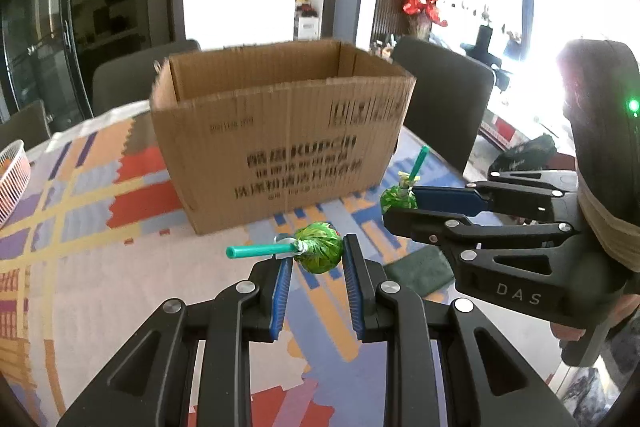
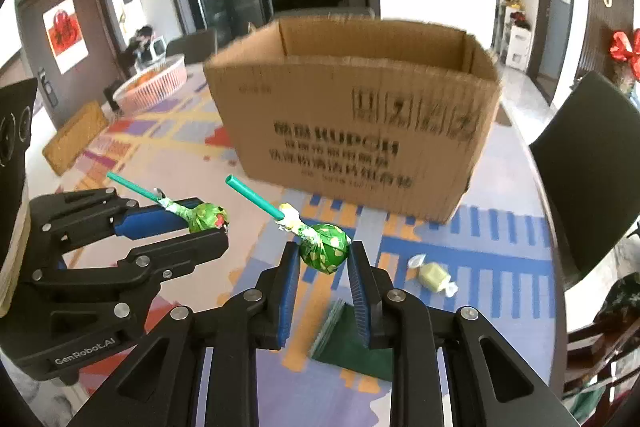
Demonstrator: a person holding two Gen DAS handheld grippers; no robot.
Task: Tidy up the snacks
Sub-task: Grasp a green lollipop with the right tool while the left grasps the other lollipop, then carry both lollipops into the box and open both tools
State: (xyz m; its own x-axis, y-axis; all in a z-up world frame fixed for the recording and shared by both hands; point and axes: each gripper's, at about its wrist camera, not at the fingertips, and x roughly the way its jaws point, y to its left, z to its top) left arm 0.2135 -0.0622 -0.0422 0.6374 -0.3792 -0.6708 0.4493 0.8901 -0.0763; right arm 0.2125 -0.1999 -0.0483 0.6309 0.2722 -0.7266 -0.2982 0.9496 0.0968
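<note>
A patterned cloth in red, blue, purple and yellow covers the tabletop, ringed by dark chairs in a bright room with dark doors. An open cardboard box stands mid-table, a pink basket far left. The left gripper is clamped on a green lollipop; the right gripper is clamped on another lollipop. Both hang above the cloth before the box. A wrapped candy and a green packet lie nearby.
</note>
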